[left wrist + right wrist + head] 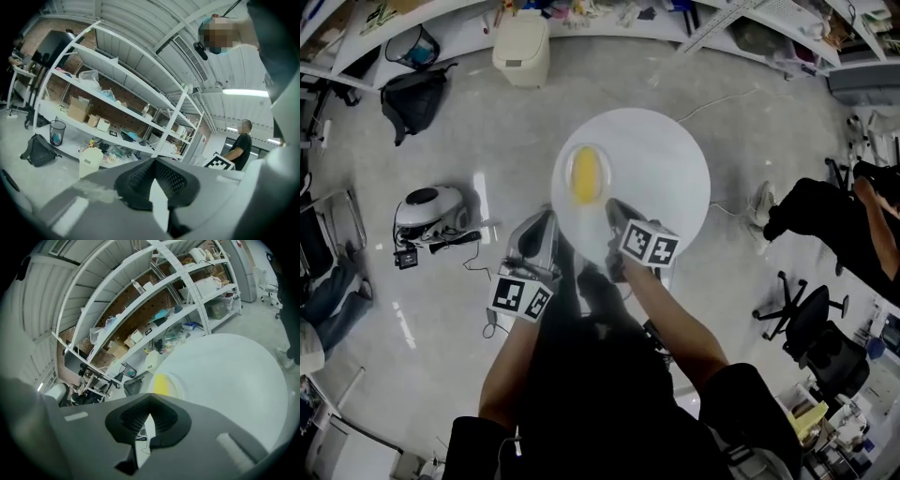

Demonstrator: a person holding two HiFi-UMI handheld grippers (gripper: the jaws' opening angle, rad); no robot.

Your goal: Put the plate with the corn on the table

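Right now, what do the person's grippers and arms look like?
The left gripper and right gripper both have grey, tapering jaws lined with black ribbed pads. Each carries a white marker cube printed with black squares. The forearms are bare, and the person wears a dark top.

White shelving [117, 89], cluttered with boxes, lines a brick wall [133, 104]. Black office chairs [811, 319] and a white bin [522, 47] stand on the glossy grey floor [422, 300]. A ceiling strip light [243, 92] glows.
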